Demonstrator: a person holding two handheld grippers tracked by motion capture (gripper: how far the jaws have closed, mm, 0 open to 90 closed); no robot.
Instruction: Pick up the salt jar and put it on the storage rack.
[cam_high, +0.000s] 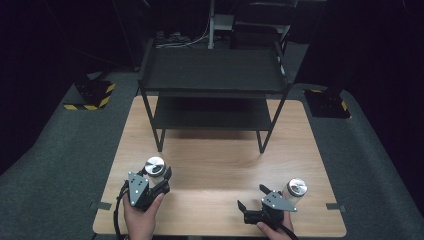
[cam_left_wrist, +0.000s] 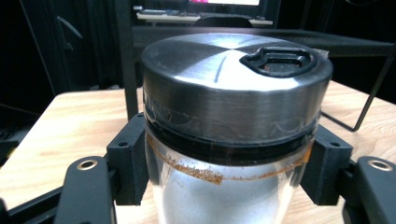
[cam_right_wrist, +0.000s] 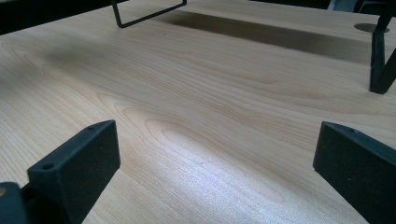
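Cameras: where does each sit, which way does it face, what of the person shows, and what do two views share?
High view: above the near edge, facing forward and down on the table; both hands and grippers show.
Left gripper view: on the left gripper, facing the jar between its jaws.
Right gripper view: on the right gripper, facing bare tabletop; jaws apart.
Shared: the black shelf rack.

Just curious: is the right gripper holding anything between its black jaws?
No; the right gripper stands open, jaws wide apart over bare light wooden table.

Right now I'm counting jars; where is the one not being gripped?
In the high view, the free jar stands near the table's front right corner, just beyond the right gripper, whose open jaws point away from it.
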